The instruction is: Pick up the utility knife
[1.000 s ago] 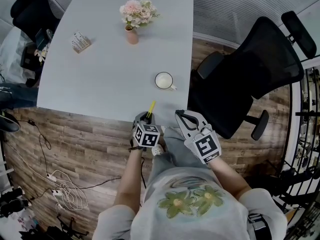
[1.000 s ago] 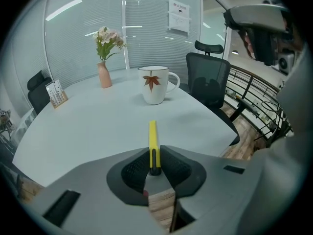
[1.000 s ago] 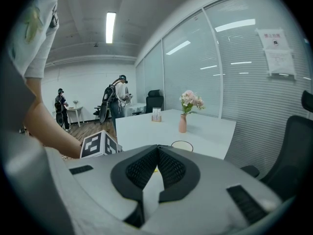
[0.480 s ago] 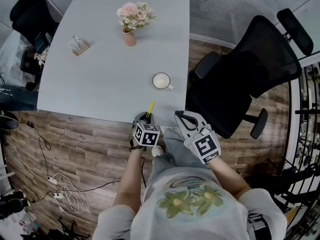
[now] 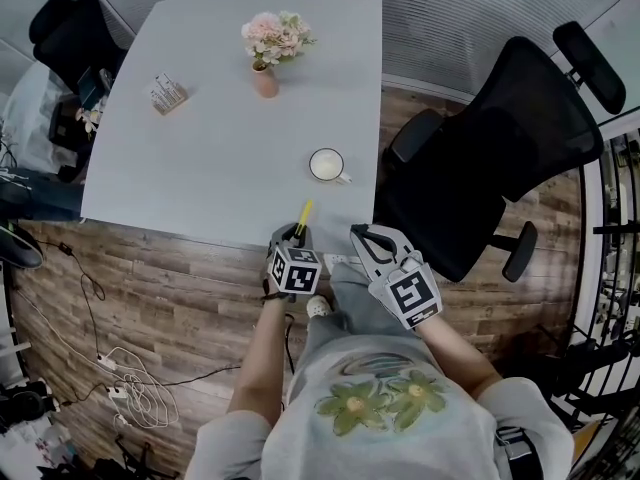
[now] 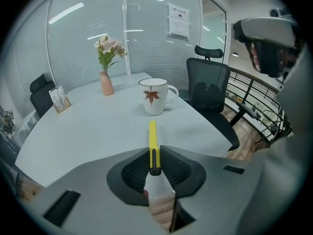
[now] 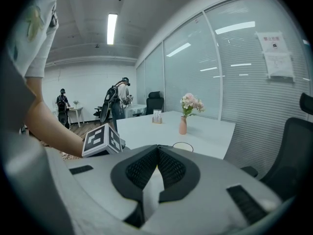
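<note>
The utility knife (image 6: 153,138) is a slim yellow bar with a dark rear end. My left gripper (image 6: 155,153) is shut on that rear end, and the yellow body sticks forward over the near edge of the white table (image 6: 93,131). From the head view, the knife (image 5: 303,213) points up and away from the left gripper (image 5: 292,236), just past the table's front edge. My right gripper (image 5: 362,236) hangs beside it to the right, off the table. Its jaws (image 7: 157,151) are shut with nothing between them.
A white mug (image 5: 327,164) with a leaf print (image 6: 155,96) stands just beyond the knife. A pink vase of flowers (image 5: 265,73) and a small card holder (image 5: 167,94) sit farther back. A black office chair (image 5: 490,158) stands at the right; cables (image 5: 135,383) lie on the floor.
</note>
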### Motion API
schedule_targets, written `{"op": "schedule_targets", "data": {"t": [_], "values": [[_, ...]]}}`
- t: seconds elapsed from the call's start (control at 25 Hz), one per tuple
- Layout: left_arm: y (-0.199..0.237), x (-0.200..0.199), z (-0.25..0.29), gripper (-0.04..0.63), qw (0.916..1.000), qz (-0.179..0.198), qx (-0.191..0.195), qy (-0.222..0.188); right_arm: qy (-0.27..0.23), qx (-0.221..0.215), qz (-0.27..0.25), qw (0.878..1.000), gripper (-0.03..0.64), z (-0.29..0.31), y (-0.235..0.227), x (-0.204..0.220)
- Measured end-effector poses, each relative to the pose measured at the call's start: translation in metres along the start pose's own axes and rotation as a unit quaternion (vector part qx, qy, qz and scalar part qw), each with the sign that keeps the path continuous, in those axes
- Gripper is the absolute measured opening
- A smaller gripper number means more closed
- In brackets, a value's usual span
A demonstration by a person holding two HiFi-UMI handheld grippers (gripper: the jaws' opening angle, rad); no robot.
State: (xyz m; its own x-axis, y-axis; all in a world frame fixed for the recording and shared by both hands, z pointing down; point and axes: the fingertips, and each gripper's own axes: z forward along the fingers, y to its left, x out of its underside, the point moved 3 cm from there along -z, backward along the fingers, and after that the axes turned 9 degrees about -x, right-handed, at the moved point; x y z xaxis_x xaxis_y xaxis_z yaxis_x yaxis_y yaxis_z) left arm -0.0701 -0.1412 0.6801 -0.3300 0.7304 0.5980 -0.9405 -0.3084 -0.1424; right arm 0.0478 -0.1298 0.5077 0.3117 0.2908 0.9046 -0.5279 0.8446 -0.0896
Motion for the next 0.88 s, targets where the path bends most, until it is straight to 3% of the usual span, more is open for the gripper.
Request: {"op": "schedule_targets", "data": {"t": [0.88], "values": [[0.005, -0.029, -0.048, 0.067, 0.998, -0.017, -0.005, -0.06, -0.014, 0.002, -0.012, 1.0, 0.002, -0.006, 0.017, -0.013]]}}
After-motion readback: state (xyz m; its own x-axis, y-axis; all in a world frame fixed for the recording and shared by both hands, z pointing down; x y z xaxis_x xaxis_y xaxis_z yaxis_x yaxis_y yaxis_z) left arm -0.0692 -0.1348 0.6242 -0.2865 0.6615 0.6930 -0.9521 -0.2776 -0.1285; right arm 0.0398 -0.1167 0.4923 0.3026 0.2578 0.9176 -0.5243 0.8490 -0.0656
